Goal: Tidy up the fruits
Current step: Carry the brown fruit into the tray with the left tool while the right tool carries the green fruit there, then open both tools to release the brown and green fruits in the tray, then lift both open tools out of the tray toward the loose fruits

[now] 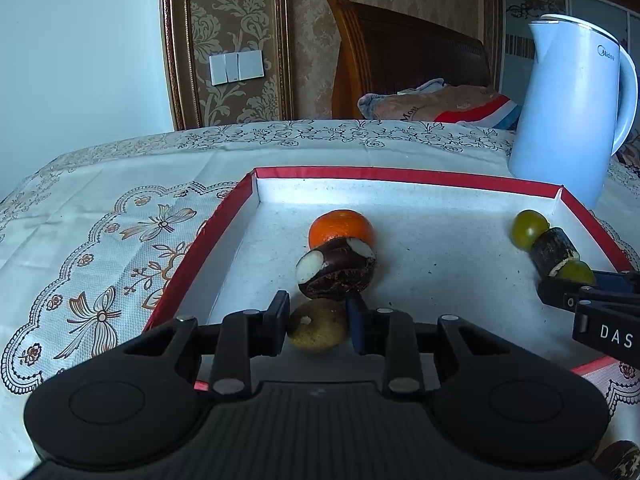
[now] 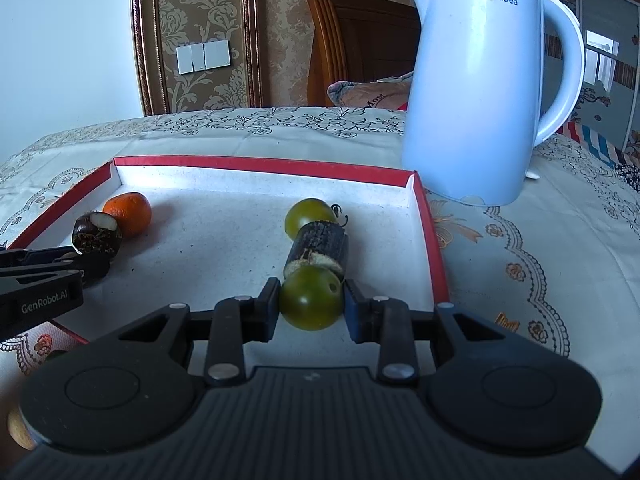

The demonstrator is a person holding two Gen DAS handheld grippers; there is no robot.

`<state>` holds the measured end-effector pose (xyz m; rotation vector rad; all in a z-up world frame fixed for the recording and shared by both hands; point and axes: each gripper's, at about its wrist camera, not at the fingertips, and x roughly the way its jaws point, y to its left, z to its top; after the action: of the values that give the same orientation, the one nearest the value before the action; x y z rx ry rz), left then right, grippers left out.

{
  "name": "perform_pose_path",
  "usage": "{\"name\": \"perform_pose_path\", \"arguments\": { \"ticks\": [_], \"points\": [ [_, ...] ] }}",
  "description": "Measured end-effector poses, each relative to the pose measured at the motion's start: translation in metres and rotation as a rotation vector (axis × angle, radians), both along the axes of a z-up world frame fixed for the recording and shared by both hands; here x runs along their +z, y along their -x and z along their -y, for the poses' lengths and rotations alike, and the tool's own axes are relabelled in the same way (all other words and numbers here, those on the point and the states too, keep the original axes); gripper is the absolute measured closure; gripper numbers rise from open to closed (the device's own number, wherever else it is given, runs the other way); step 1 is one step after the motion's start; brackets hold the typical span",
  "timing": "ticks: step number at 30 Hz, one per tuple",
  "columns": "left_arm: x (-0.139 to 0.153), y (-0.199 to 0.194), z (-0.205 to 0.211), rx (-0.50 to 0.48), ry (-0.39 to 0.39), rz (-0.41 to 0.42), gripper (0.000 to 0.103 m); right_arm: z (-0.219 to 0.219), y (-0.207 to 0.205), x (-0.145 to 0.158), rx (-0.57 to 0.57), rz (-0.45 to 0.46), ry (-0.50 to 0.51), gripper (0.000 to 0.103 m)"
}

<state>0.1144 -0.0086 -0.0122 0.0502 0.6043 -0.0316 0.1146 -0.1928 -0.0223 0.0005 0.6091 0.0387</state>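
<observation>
A red-rimmed white tray (image 1: 400,176) (image 2: 264,165) lies on the tablecloth. My left gripper (image 1: 318,322) is shut on a small brown round fruit (image 1: 318,326) low inside the tray. Just beyond it lie a dark water chestnut (image 1: 338,272) (image 2: 96,234) and an orange (image 1: 340,228) (image 2: 130,212). My right gripper (image 2: 312,304) is shut on a green fruit (image 2: 312,298) (image 1: 576,272), which touches a dark sugarcane piece (image 2: 318,248) (image 1: 554,250). A second green fruit (image 2: 310,214) (image 1: 530,228) lies behind that.
A pale blue Midea kettle (image 2: 480,92) (image 1: 568,100) stands just past the tray's far right corner. A wooden chair (image 1: 400,60) and bedding are behind the table. Another dark fruit (image 1: 622,460) lies outside the tray at the lower right.
</observation>
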Motion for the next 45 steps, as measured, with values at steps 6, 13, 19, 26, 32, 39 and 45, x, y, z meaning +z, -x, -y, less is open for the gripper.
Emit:
{"name": "perform_pose_path", "arguments": {
  "ticks": [6, 13, 19, 26, 32, 39, 45],
  "points": [
    [0.000, 0.000, 0.001, 0.000, -0.003, 0.002, 0.074, 0.001, 0.001, 0.000, -0.004, 0.003, -0.006, 0.072],
    [0.000, 0.002, 0.001, 0.000, -0.003, 0.009, 0.074, 0.002, 0.001, 0.000, -0.010, 0.005, -0.016, 0.072],
    [0.000, 0.003, 0.000, 0.000, 0.000, 0.012, 0.072, 0.003, 0.002, 0.000, -0.003, 0.007, -0.017, 0.064],
    [-0.001, 0.002, -0.004, 0.020, 0.009, 0.002, 0.031, 0.000, 0.006, 0.001, -0.016, 0.033, -0.006, 0.023],
    [-0.001, 0.002, -0.004, 0.019, 0.002, 0.004, 0.031, 0.000, 0.005, 0.000, -0.017, 0.027, -0.004, 0.023],
    [-0.001, 0.002, -0.004, 0.019, 0.003, 0.004, 0.030, -0.001, 0.005, -0.001, -0.018, 0.030, 0.000, 0.022],
    [-0.002, 0.004, -0.003, 0.012, -0.008, 0.009, 0.030, 0.000, 0.011, 0.002, -0.022, 0.051, -0.004, 0.014]
  ]
}}
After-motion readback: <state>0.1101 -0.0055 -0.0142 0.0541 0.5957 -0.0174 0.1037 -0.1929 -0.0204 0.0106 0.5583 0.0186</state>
